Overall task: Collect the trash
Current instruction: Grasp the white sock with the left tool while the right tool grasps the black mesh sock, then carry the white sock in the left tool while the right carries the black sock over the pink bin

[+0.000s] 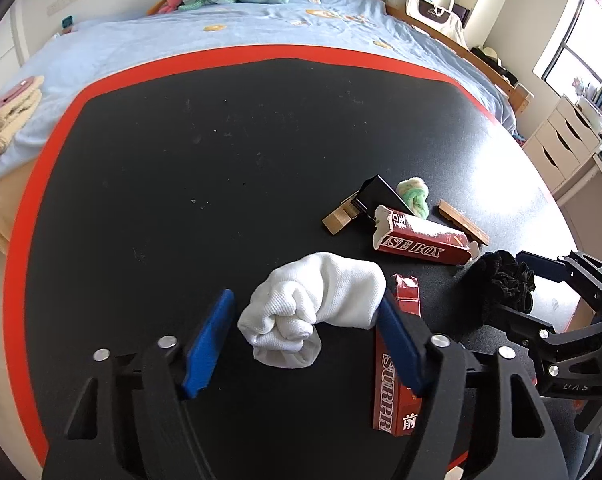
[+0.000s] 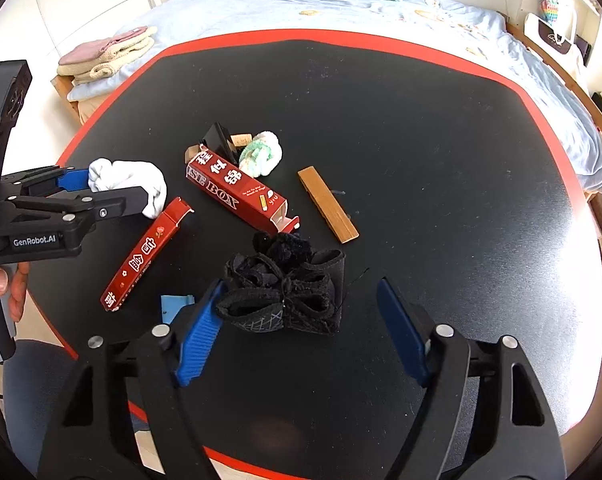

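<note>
White sock (image 1: 313, 312) sits rolled between the left hand-held gripper's (image 1: 307, 338) wide-apart fingers; right hand-held gripper (image 2: 301, 332), at 3 o'clock, spreads around a black sock (image 2: 289, 292).

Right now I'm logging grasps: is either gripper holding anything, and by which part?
Nothing is held. The left gripper is open around the white sock; the right gripper is open around the black sock. Both socks lie on the table.

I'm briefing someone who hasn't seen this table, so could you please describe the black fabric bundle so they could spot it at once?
On the black table with the red rim, look at the near edge, between the open fingers of the right gripper. The black fabric bundle lies there, just in front of the red SE BOX carton; it is the only dark, ruffled, soft item.
</note>
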Action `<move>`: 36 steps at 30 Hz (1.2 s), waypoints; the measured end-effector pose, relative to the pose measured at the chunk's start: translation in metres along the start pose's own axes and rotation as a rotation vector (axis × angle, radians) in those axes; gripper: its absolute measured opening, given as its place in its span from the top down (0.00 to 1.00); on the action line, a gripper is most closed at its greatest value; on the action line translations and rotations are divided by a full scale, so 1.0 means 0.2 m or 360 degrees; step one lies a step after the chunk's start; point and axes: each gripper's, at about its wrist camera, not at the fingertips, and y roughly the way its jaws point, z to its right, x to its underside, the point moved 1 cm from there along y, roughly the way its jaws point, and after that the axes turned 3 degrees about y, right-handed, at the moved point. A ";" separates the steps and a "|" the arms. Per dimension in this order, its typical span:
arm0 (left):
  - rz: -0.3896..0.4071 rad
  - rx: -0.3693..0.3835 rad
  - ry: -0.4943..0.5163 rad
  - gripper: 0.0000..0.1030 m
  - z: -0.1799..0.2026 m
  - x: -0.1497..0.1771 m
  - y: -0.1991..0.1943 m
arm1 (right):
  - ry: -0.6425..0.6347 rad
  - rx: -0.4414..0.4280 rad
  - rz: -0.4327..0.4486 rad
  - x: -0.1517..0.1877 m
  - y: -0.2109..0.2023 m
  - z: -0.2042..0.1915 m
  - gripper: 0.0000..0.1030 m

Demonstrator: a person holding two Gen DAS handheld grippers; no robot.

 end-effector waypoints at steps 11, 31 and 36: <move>0.0054 -0.0002 0.0006 0.75 -0.04 0.05 -0.05 | 0.0004 -0.0054 0.0038 0.01 -0.01 -0.01 0.54; 0.0215 -0.0027 0.0149 0.76 0.13 0.18 -0.39 | 0.0010 -0.0114 0.0232 0.17 -0.45 -0.02 0.55; 0.0239 0.0023 0.0197 0.76 0.22 0.24 -0.49 | -0.0018 -0.0147 0.0269 0.27 -0.59 -0.06 0.55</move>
